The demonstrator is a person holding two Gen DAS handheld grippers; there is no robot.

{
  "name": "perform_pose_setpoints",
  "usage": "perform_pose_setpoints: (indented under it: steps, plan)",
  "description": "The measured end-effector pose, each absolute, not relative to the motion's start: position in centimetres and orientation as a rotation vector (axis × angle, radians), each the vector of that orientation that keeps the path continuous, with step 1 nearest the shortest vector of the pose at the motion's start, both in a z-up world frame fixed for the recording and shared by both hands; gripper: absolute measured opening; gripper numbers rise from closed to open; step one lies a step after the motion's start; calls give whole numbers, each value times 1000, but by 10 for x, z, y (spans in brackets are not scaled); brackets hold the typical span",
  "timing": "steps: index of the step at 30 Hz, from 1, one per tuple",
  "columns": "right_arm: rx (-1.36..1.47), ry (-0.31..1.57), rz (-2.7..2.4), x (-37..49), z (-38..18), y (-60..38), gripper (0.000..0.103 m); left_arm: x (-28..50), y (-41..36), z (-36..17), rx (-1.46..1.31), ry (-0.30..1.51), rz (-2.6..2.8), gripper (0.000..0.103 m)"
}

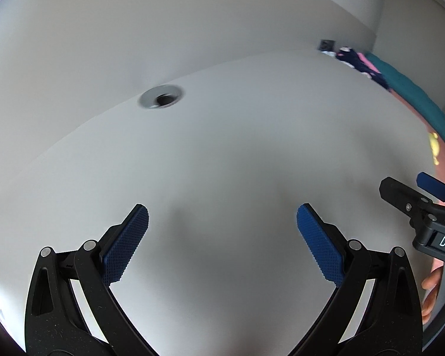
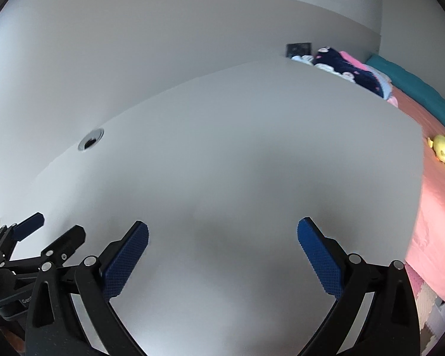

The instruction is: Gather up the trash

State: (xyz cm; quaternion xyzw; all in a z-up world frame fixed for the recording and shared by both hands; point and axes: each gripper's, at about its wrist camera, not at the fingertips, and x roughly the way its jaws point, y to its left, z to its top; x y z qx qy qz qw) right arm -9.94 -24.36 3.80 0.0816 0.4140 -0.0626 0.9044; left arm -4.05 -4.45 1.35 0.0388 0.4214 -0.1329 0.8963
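No trash shows in either view. My left gripper (image 1: 222, 216) is open and empty above a bare white desk (image 1: 222, 148). My right gripper (image 2: 222, 231) is open and empty above the same desk (image 2: 237, 163). The right gripper also shows at the right edge of the left wrist view (image 1: 412, 190). The left gripper also shows at the lower left of the right wrist view (image 2: 56, 228), open.
A round cable hole (image 1: 160, 98) (image 2: 90, 139) sits near the desk's far edge by the white wall. Right of the desk is a bed with a pink sheet (image 2: 430, 207), a teal cover (image 2: 415, 83), dark patterned clothes (image 2: 347, 68) and a yellow toy (image 2: 442, 148).
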Motion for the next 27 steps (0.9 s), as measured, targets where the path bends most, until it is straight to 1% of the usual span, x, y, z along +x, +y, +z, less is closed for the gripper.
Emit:
perform_pose_setpoints:
  steps: [7,16,27]
  plan:
    - [121,874,-153,-89,23,-231,100,-30,-19,1,41,903,-223,97]
    - [115,916,-157,-82,6,-226,100,-33,-27,-3,74,935,-210,97]
    - [106,923,-158,-77,6,-224,101,-29,-29,-4,94,941,-198,97]
